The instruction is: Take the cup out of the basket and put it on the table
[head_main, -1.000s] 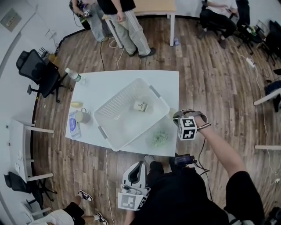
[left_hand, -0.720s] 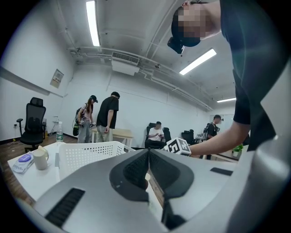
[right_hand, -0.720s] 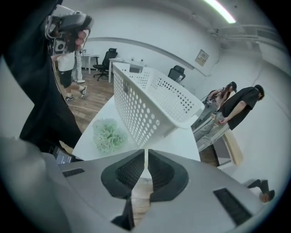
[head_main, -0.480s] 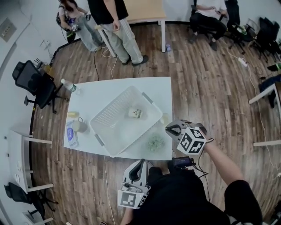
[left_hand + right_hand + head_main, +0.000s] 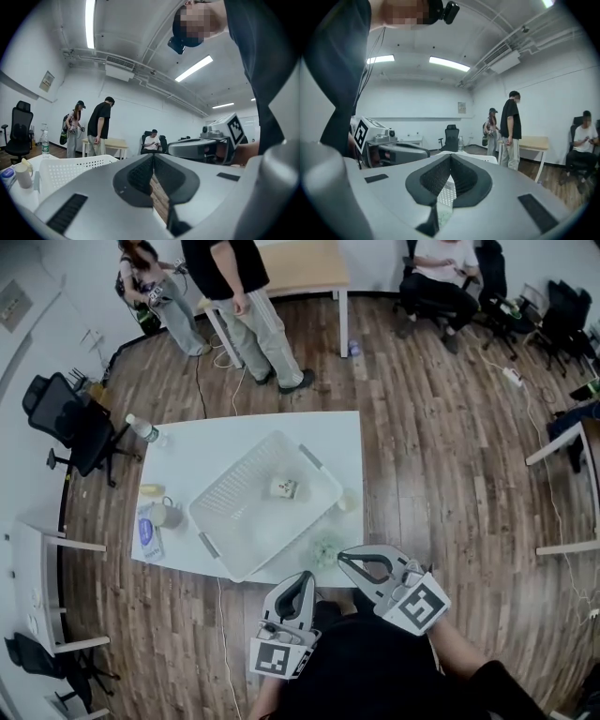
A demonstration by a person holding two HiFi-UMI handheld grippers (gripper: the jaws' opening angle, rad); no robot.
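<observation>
The small pale cup (image 5: 283, 487) lies inside the white slatted basket (image 5: 246, 521), which sits askew on the white table (image 5: 337, 442). Both grippers hang at the table's near edge, apart from the basket. My left gripper (image 5: 302, 579) is shut with nothing in it, and its pads meet in the left gripper view (image 5: 152, 165). My right gripper (image 5: 349, 560) is held beside it, also shut and empty, pads together (image 5: 450, 161). The basket's wall (image 5: 70, 169) shows low on the left in the left gripper view. The cup is hidden in both gripper views.
On the table's left end stand a mug (image 5: 167, 514), a blue packet (image 5: 147, 532), a yellow item (image 5: 151, 490) and a water bottle (image 5: 142, 428). A green bundle (image 5: 326, 547) and a small pale item (image 5: 347, 500) lie right of the basket. Standing people (image 5: 234, 296) and an office chair (image 5: 66, 418) are beyond.
My right gripper has risen from beside the table's right edge and swung in toward my body, turning level. The left gripper has shifted a little. The cup and basket have not moved.
</observation>
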